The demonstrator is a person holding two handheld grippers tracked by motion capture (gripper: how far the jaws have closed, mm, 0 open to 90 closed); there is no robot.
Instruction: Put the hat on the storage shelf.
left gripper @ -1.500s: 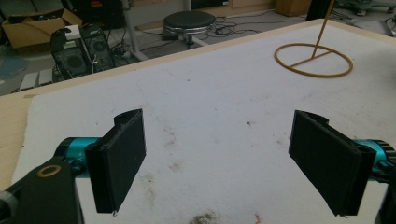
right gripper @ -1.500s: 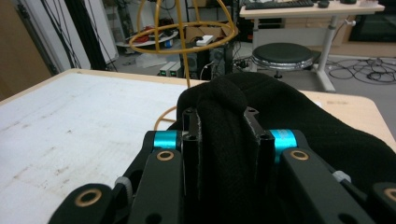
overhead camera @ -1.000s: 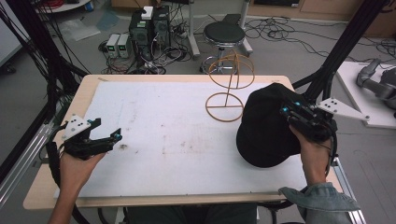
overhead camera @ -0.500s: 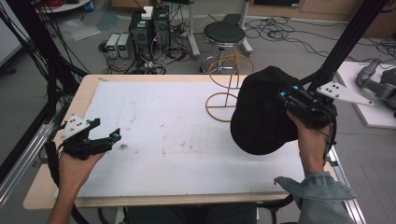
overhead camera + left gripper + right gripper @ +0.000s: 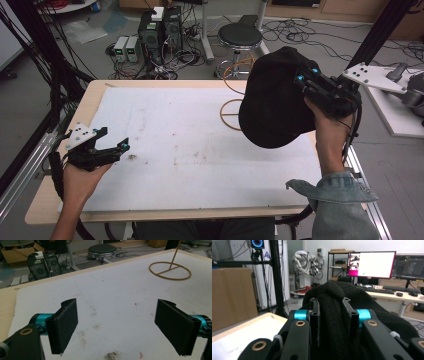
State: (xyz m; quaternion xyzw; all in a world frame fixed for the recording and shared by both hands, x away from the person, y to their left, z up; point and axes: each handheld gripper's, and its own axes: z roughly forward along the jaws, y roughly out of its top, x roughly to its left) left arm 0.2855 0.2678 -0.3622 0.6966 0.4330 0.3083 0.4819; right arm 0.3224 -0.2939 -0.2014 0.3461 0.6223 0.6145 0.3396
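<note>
A: Since the right gripper point(image 5: 305, 82) has its jaws pinched on a fold of the black hat point(image 5: 272, 107), how secure is that hold?

B: In the right gripper view the knit fabric point(image 5: 332, 315) bunches between the two pads, so only a pleat is caught. The hat hangs off the table, over the wire stand point(image 5: 235, 107) and hiding most of its top.

A: What could go wrong?

B: I'd judge two things. The pleat could slide out if the hand swings fast, dropping the hat beside the stand. Or the drooping brim could snag the stand's upper loop and tip it, since the stand looks light on its ring base.

A: And the other hand?

B: The left gripper point(image 5: 112, 150) sits well away from the stand, low over the white mat point(image 5: 190, 140), jaws spread wide and empty, too far to steady the stand.
</note>
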